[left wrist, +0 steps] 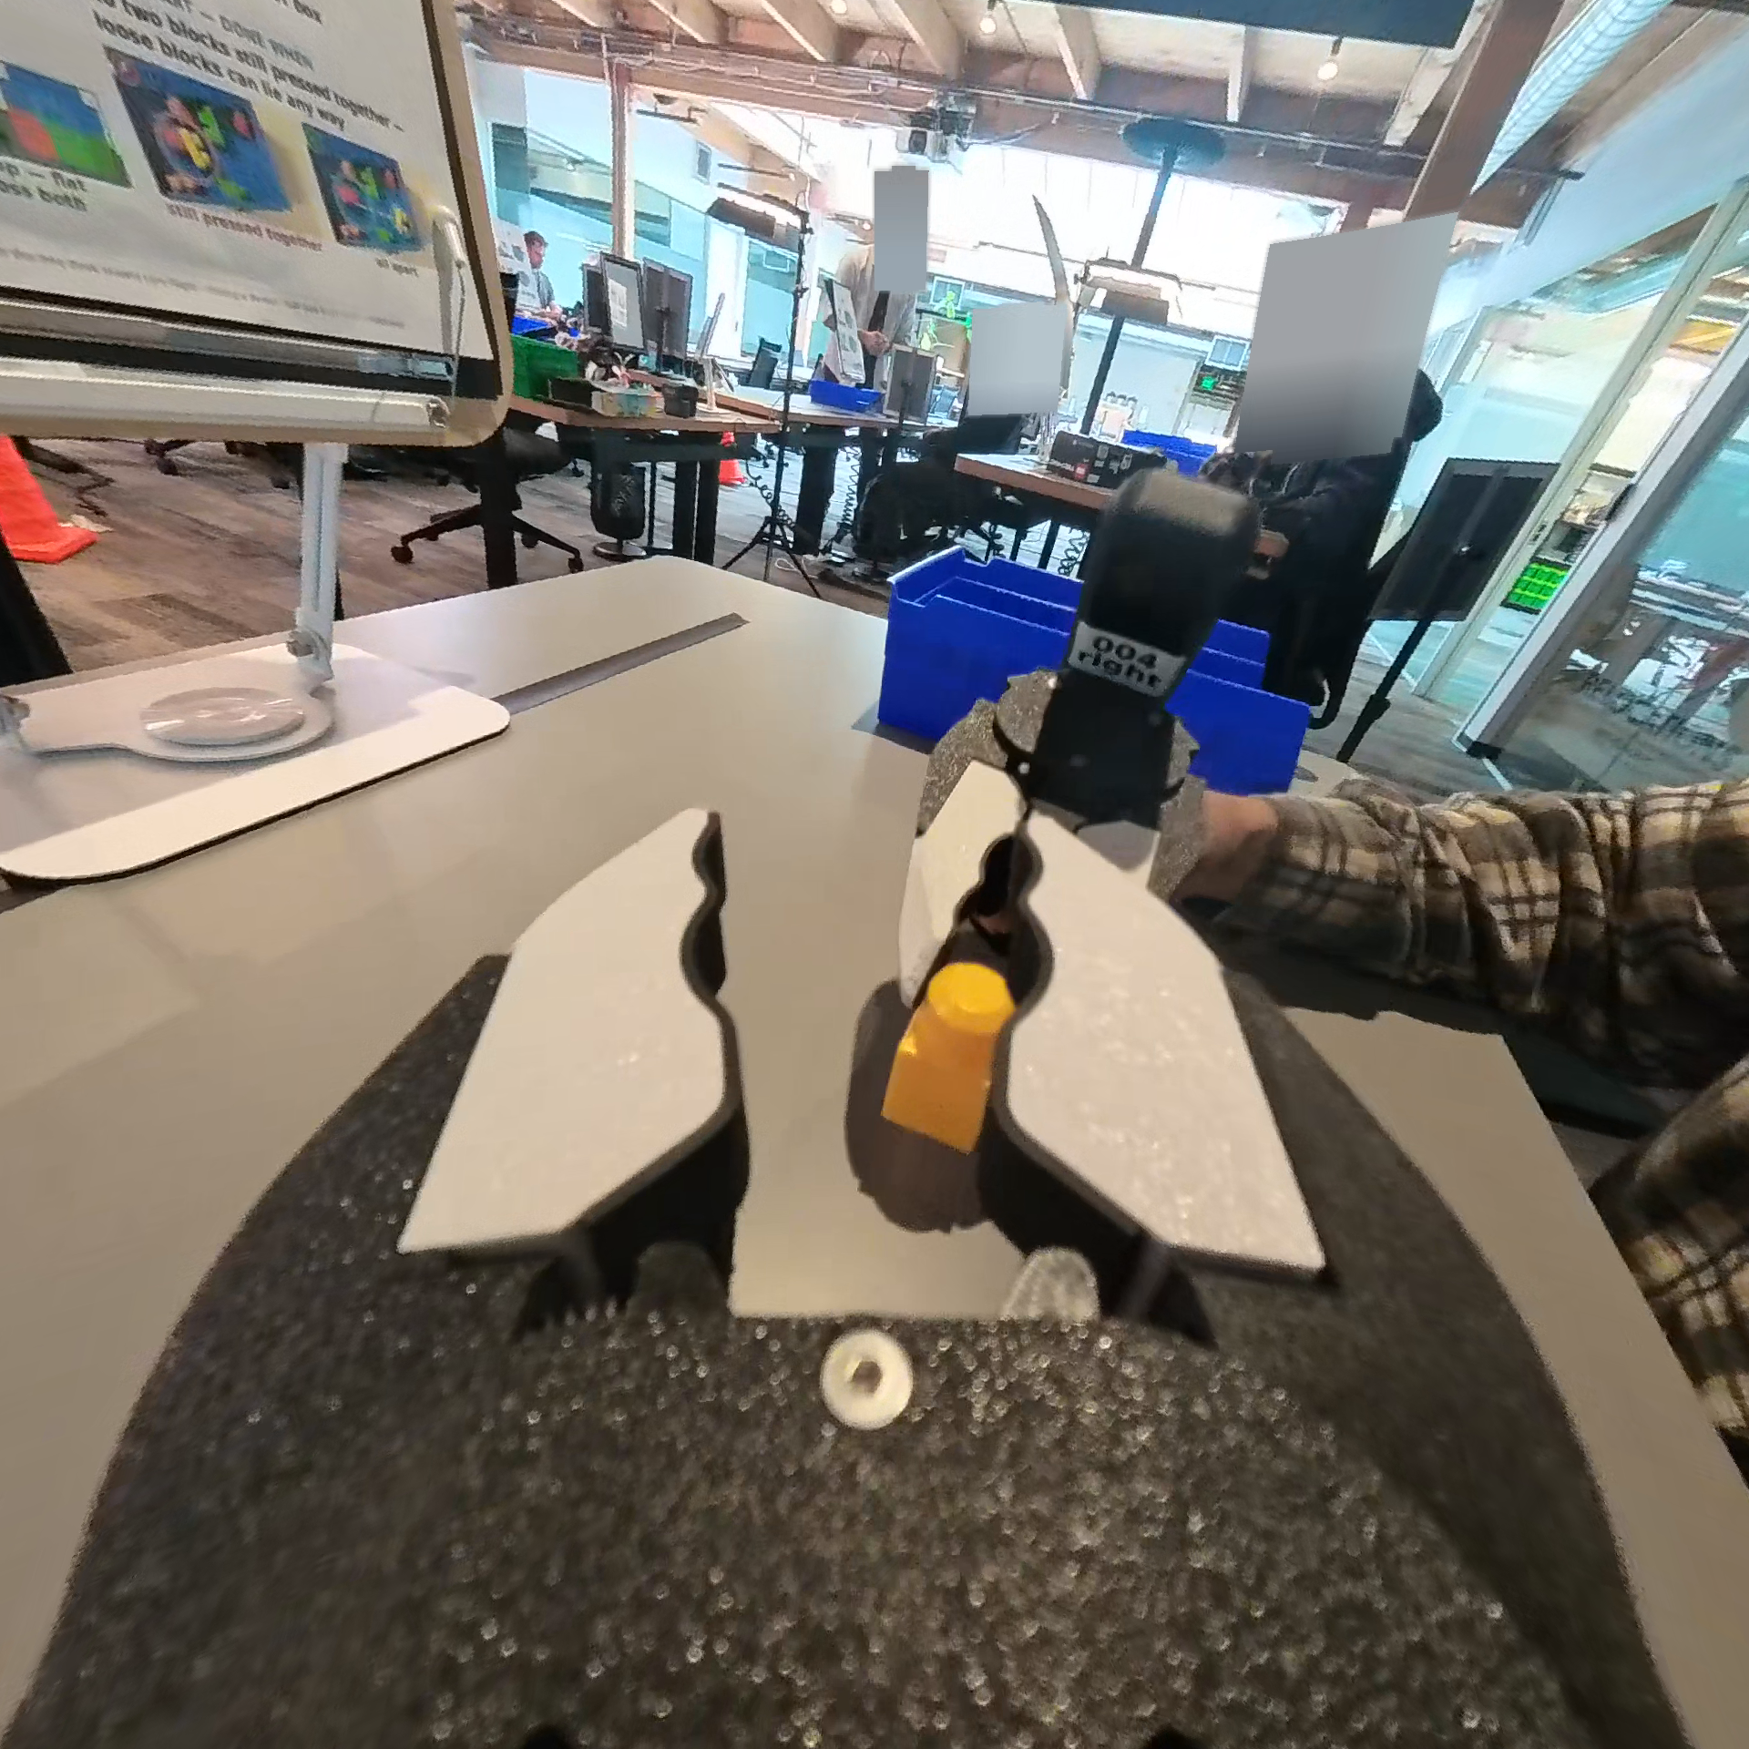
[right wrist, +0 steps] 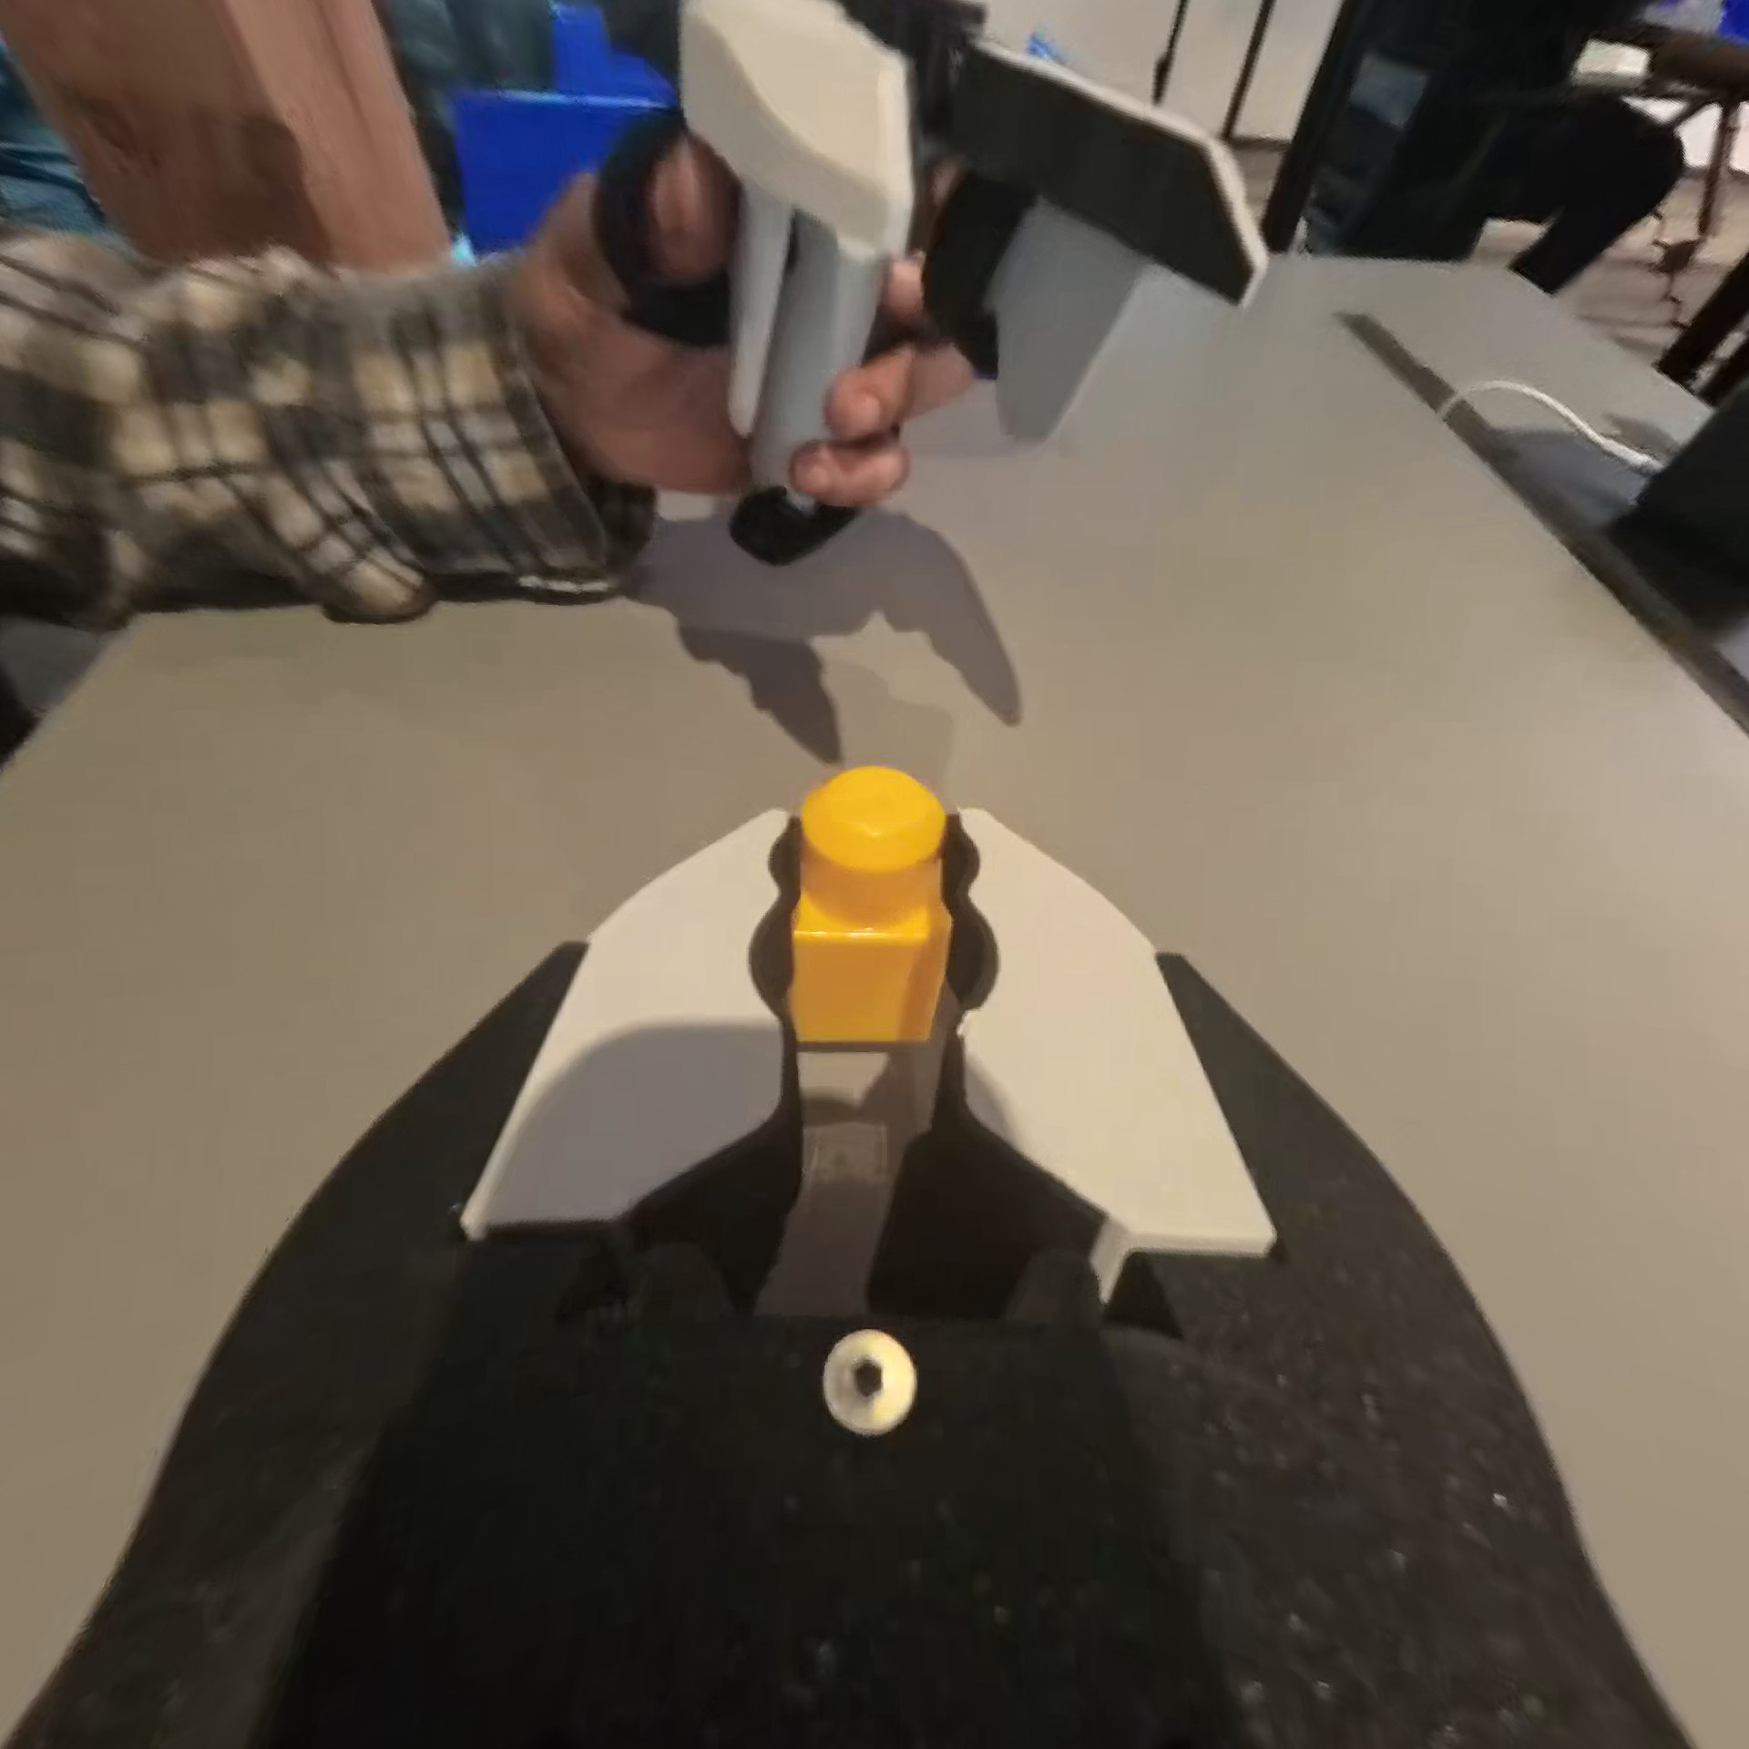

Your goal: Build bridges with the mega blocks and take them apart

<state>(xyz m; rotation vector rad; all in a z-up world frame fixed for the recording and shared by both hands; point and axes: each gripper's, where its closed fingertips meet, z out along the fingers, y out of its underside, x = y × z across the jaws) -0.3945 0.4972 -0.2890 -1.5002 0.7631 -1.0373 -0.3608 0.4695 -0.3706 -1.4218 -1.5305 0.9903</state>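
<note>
**Single yellow block held; left gripper empty**

Currently, at the left of the table (left wrist: 284, 994), a white stand base (left wrist: 246, 719) carries an instruction board (left wrist: 237, 189); keep clear of it. The left gripper (left wrist: 852, 956) hovers over bare table with its jaws apart and nothing between them.

To its right, the right gripper (right wrist: 871, 909) has its jaws clamped on the yellow block (right wrist: 866, 956), one finger on each flat side wall, the round stud pointing forward past the fingertips. The block appears clear of the table.

Handling judgement: the block is likely light, rigid moulded plastic with smooth, somewhat slippery faces. Grip it across the flat side walls, not the round stud, which would let it twist. Keep the stud and the hollow underside free for mating.

A blue bin (left wrist: 1041, 644) sits at the far right of the table. The table edges lie near on the right. The open surface between the grippers gives ample room for assembly.
</note>
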